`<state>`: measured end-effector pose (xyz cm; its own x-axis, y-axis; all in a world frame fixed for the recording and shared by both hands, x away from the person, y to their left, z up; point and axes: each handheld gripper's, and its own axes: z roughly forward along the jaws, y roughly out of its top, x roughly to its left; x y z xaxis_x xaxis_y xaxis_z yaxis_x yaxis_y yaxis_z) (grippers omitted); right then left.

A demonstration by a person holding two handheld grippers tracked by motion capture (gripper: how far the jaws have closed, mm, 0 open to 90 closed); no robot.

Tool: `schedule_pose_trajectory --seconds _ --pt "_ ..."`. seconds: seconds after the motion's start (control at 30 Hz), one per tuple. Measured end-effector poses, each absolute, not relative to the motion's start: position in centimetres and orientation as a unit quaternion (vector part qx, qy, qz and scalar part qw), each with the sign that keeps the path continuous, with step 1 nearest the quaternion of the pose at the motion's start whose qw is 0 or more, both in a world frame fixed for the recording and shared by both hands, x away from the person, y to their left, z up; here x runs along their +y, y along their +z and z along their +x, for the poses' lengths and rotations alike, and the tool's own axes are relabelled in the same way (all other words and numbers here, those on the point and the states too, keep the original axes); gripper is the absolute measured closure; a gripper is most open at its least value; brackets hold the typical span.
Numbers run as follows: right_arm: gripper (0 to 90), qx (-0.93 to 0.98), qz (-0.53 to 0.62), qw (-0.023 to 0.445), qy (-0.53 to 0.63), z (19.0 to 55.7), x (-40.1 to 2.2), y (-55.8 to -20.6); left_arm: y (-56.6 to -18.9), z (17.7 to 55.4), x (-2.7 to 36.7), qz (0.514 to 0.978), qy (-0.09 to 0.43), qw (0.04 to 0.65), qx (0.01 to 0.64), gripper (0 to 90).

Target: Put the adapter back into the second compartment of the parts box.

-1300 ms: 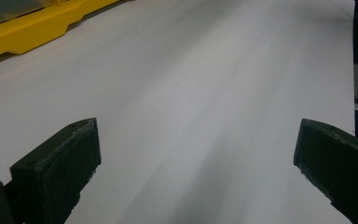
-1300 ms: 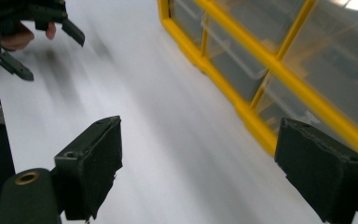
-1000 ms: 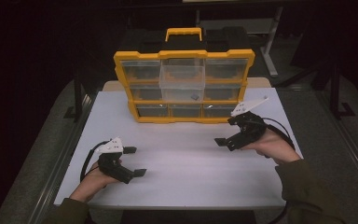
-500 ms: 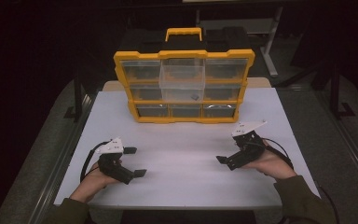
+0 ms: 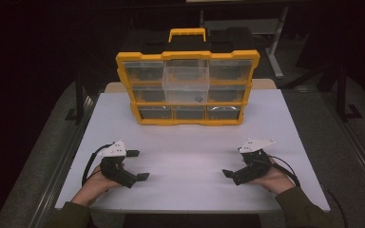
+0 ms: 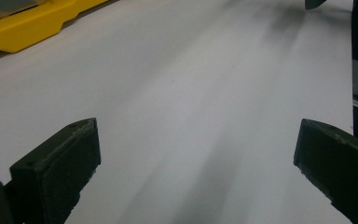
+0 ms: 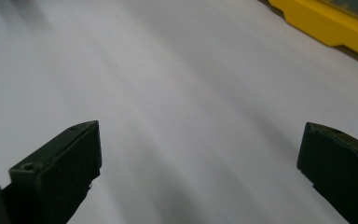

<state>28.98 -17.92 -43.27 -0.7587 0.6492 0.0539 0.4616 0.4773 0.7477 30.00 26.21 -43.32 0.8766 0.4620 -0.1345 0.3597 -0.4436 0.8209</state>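
White tabletop (image 5: 190, 142) carries everything. Nearest, at seven o'clock, the left gripper (image 5: 137, 165) rests low in a hand, jaws spread wide around bare surface. At five o'clock the right gripper (image 5: 235, 164) sits likewise, jaws wide apart and holding nothing, tips pointing inward. Farther back, at twelve o'clock, a yellow organiser case (image 5: 187, 88) stands upright, clear drawers facing forward.

Flat white rectangular surface (image 5: 190, 142); yellow plastic organizer case with clear drawers (image 5: 187, 88) stands upright at its far edge, centre.
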Motion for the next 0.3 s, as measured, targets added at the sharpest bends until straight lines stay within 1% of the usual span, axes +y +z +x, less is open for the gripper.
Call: schedule_pose_trajectory --seconds 0.3 --pt "0.0 0.852 0.329 0.117 0.389 28.93 -18.15 -44.04 -43.43 29.86 26.22 0.849 0.056 0.466 0.242 0.0"
